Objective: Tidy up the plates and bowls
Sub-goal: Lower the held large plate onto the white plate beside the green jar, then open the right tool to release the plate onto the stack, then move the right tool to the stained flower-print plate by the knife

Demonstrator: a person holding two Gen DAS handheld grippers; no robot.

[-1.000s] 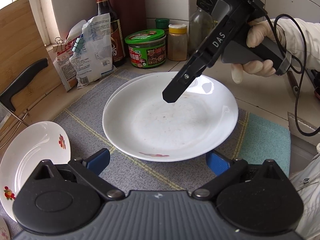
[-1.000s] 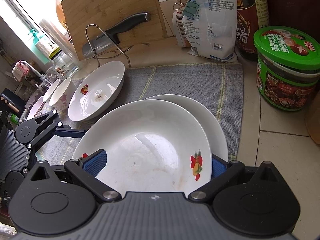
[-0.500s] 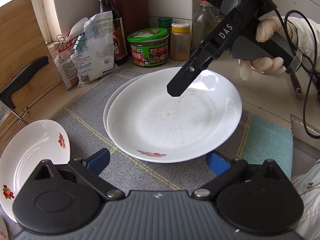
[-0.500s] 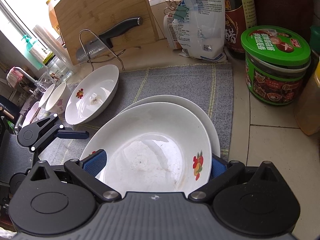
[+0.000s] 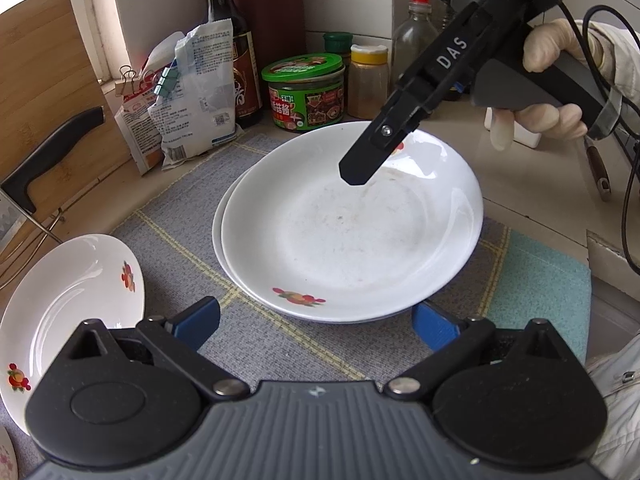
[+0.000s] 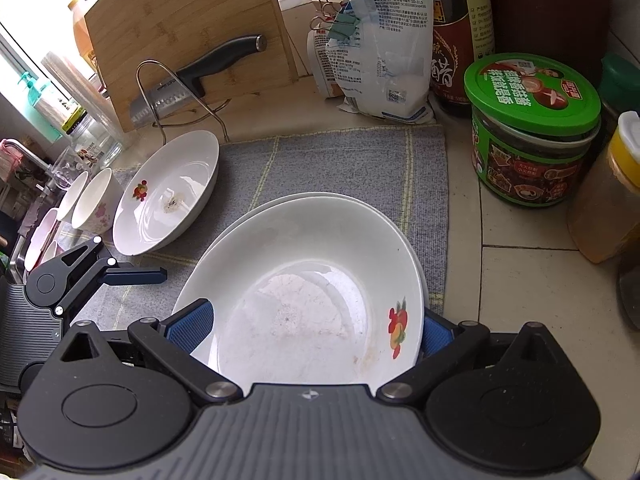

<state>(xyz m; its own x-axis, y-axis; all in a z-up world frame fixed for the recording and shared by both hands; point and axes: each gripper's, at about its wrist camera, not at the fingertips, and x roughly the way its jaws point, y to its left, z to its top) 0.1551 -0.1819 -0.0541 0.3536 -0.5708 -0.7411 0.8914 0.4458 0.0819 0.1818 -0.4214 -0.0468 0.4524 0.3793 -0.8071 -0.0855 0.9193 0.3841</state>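
Note:
Two white plates with fruit prints are stacked on the grey mat (image 5: 256, 332); the top plate (image 5: 352, 228) (image 6: 304, 280) almost covers the lower plate (image 5: 219, 232). My right gripper (image 5: 356, 172) (image 6: 312, 332) hovers open over the top plate's far rim, with the plate spanning the gap between its blue pads. My left gripper (image 5: 316, 324) is open just in front of the stack's near edge, and one of its fingers (image 6: 132, 274) shows in the right wrist view. A third white plate (image 5: 68, 312) (image 6: 168, 196) lies apart on the mat's left end.
Behind the mat stand a green-lidded jar (image 5: 304, 92), a sauce bottle (image 5: 228, 40), clipped bags (image 5: 188, 92) and spice jars (image 5: 368, 80). A wooden board (image 6: 188, 32) with a knife (image 6: 192, 76) on a wire rack leans at the left. Cups (image 6: 94, 200) sit beyond the third plate.
The top plate has slid left over the lower plate, so the two now nearly line up. The right gripper has stayed above its far rim. The left gripper has barely moved.

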